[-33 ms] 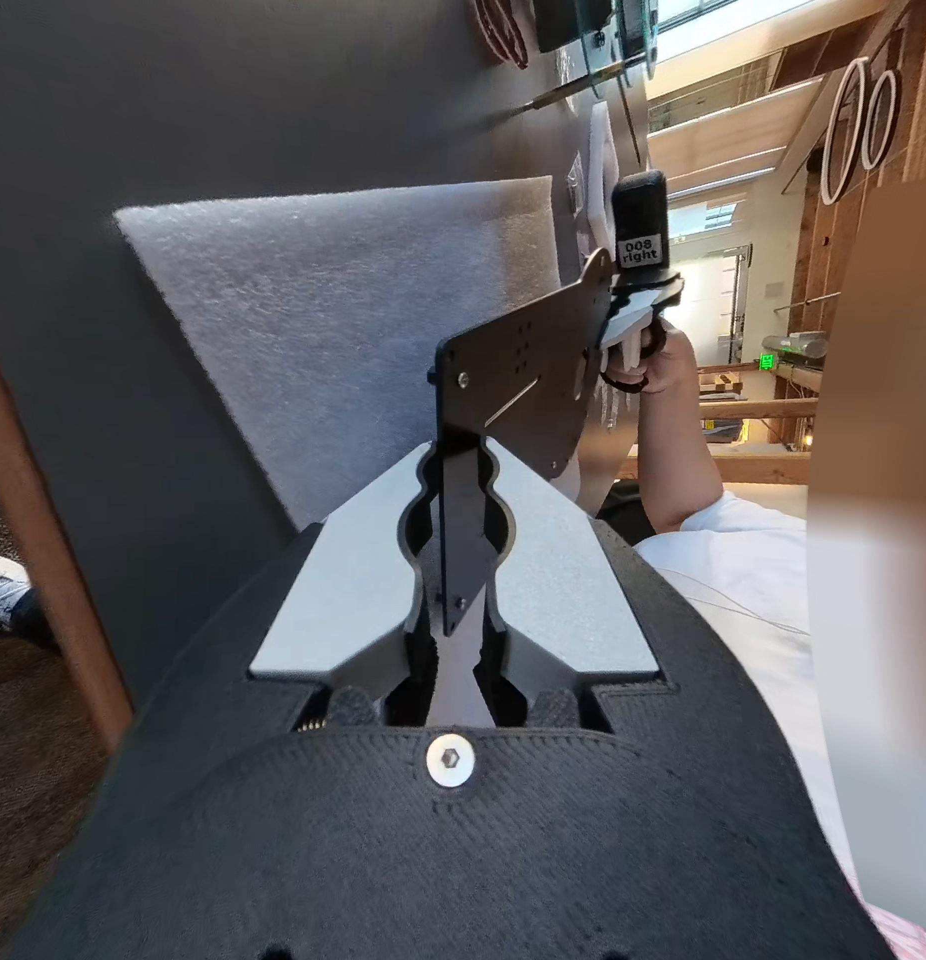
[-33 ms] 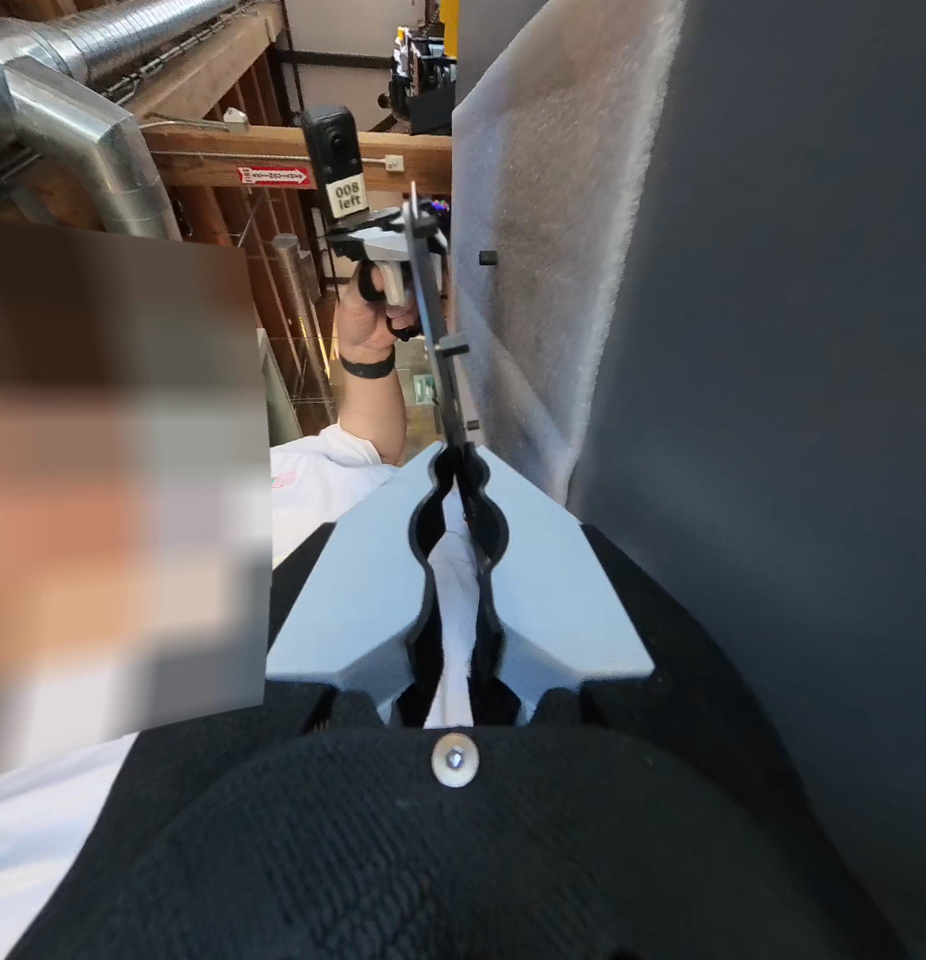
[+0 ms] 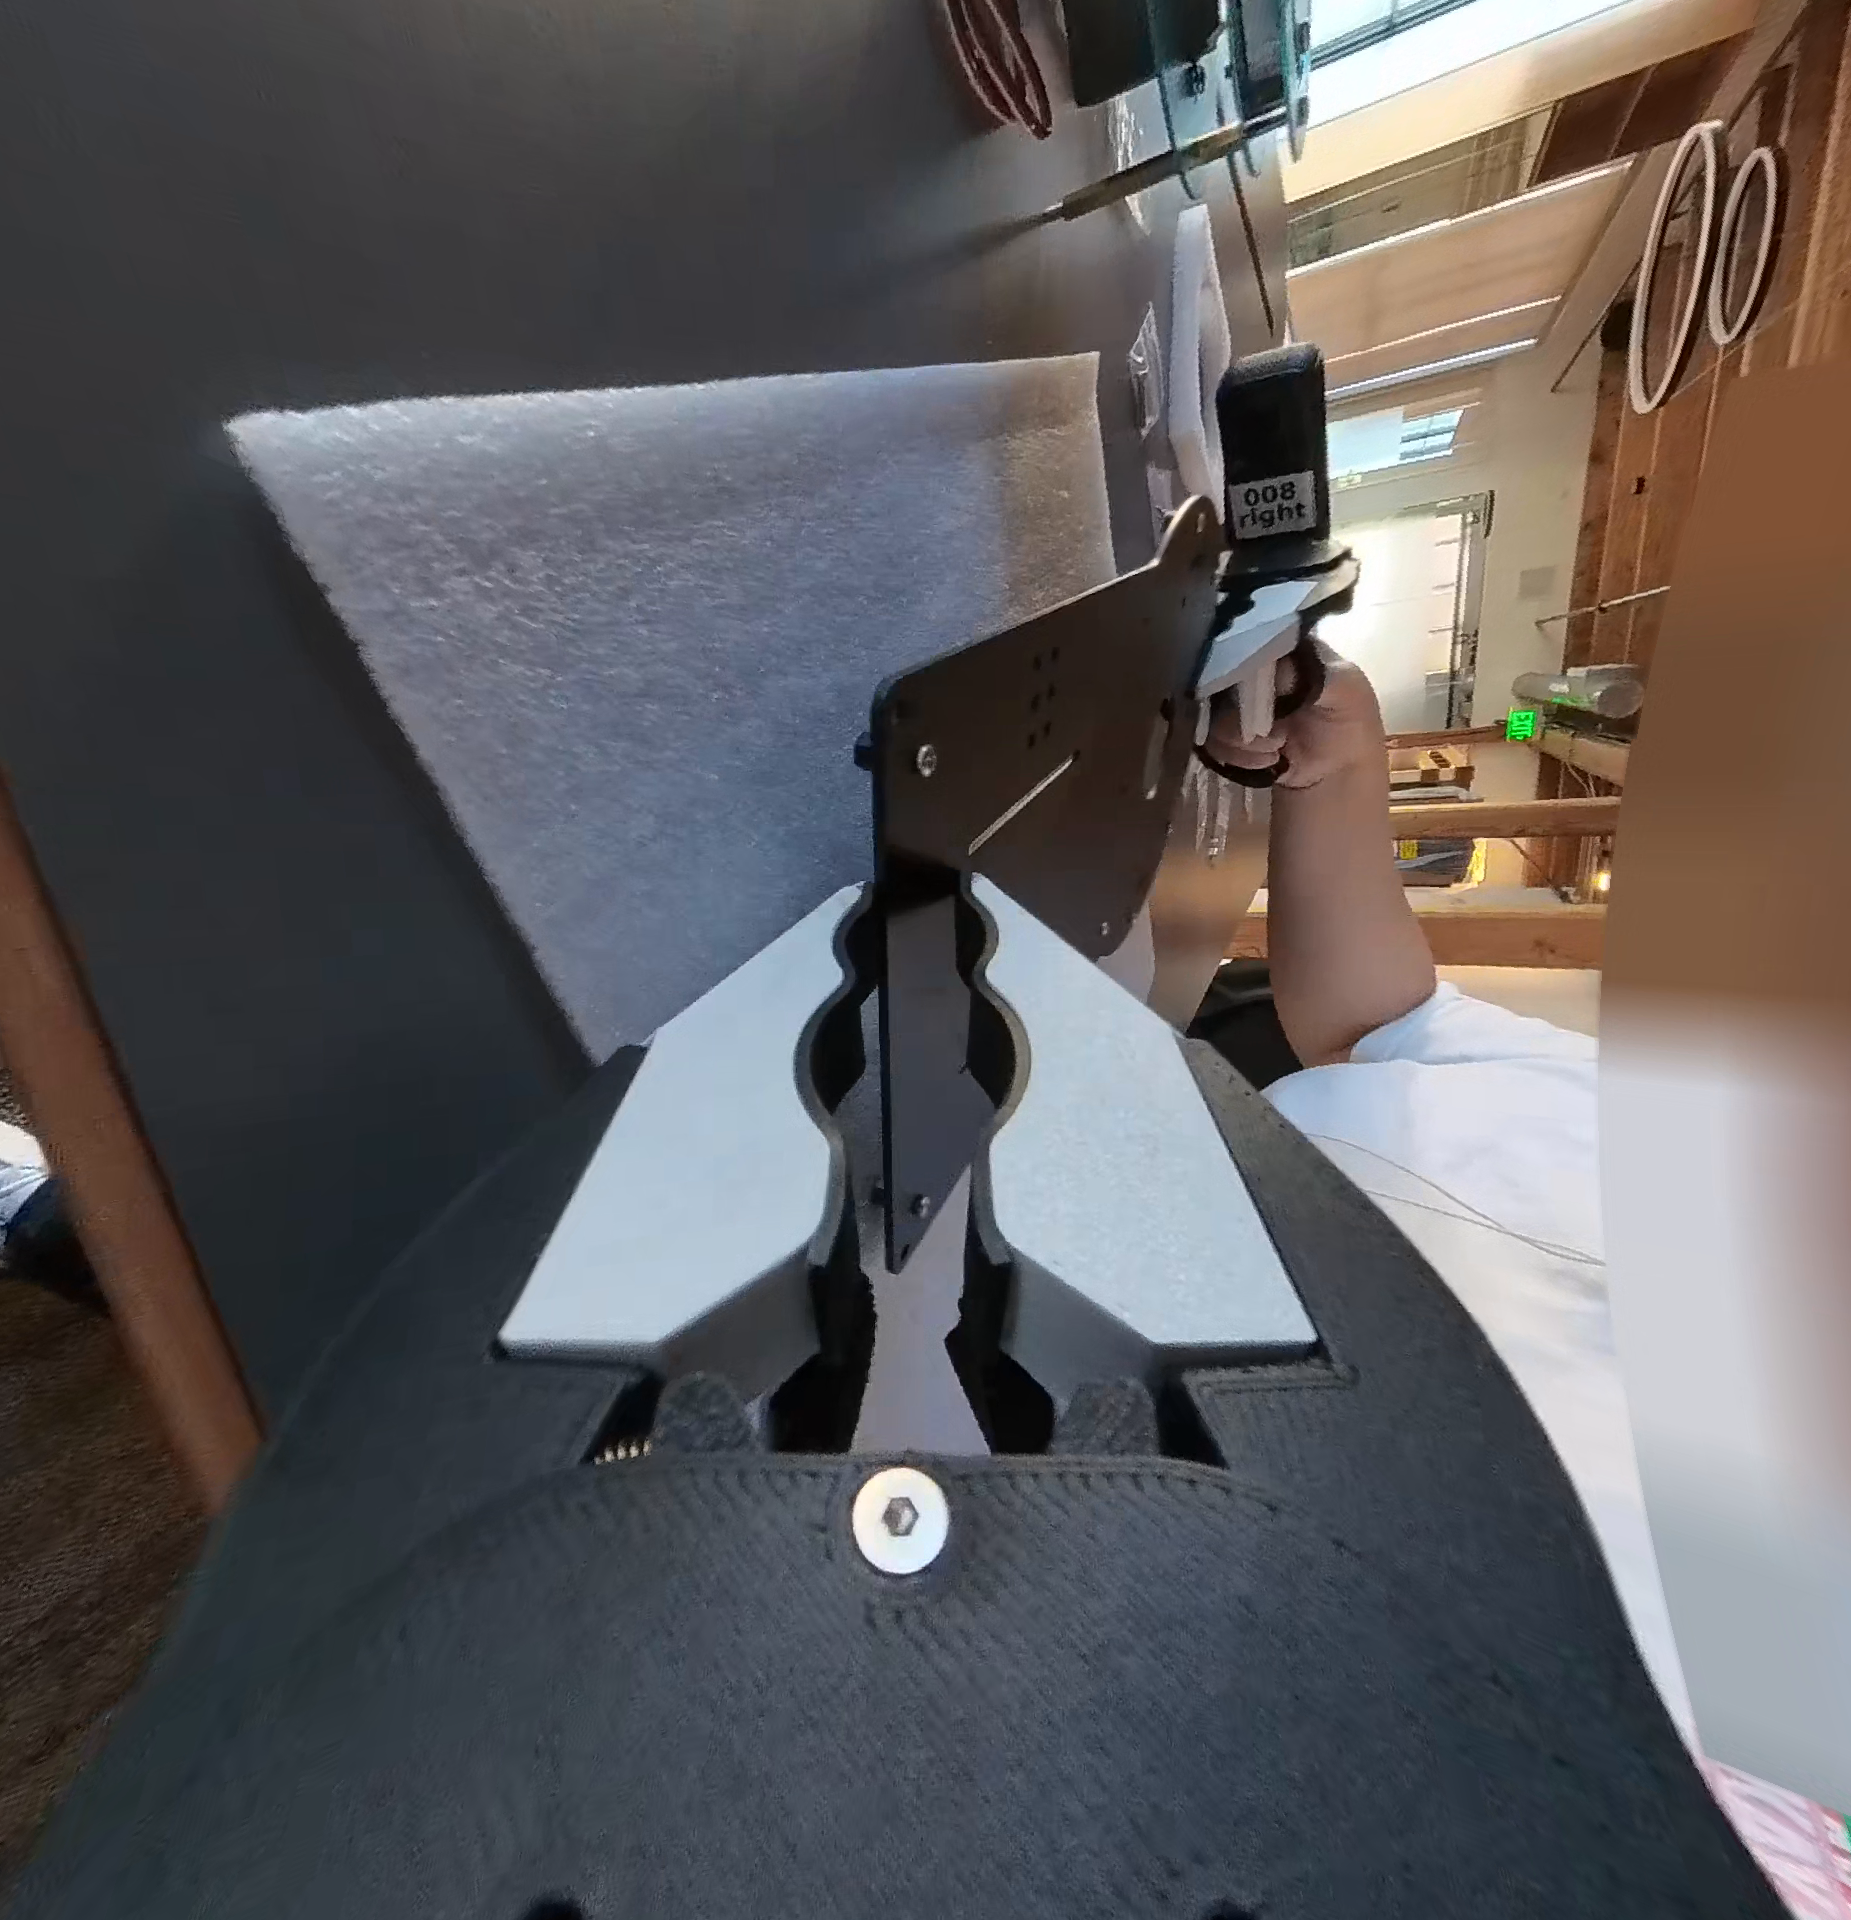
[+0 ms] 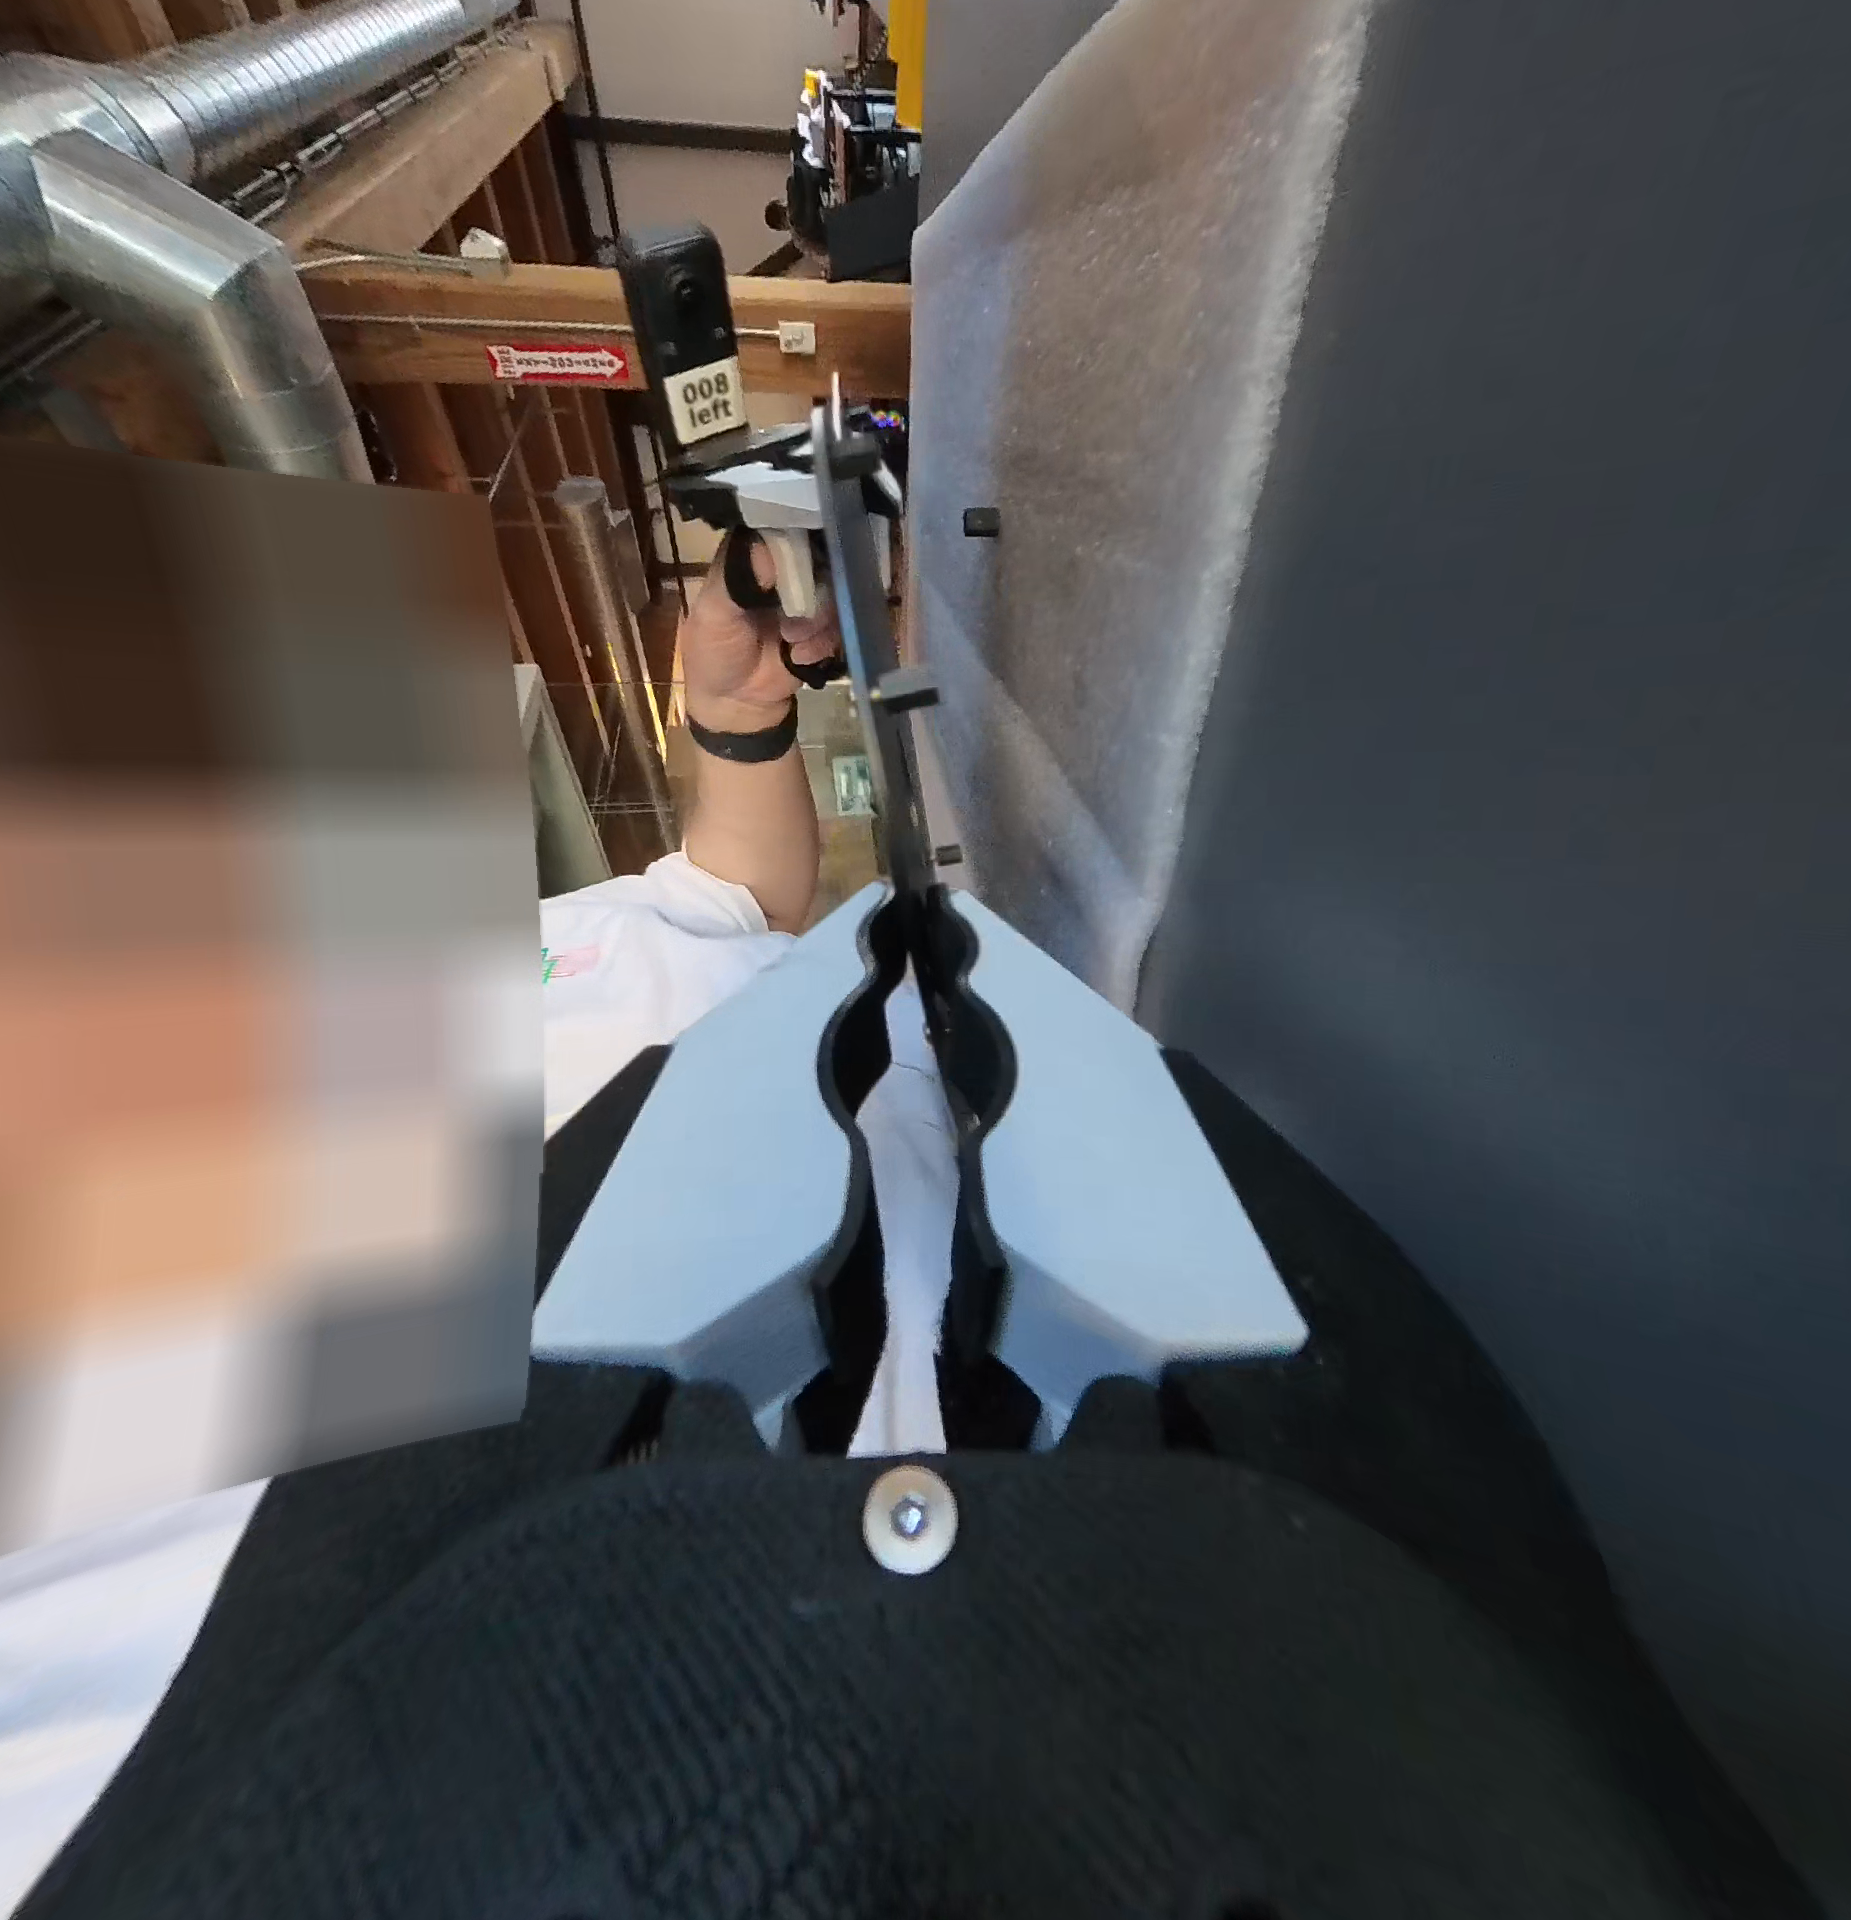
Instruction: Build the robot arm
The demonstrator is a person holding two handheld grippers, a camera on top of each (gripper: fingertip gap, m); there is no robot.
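two grippers clamp black plate [image 3: 1014, 800] | foam sheet [image 3: 672, 644] just behind

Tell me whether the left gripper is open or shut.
Shut on the black plate. In the left wrist view the left gripper has both grey fingers pressed against the plate's narrow end; the right gripper clamps its far edge.

Matt black plate [image 3: 1014, 790], fuzzy white foam sheet [image 3: 672, 644], matt grey tabletop [image 3: 277, 260].
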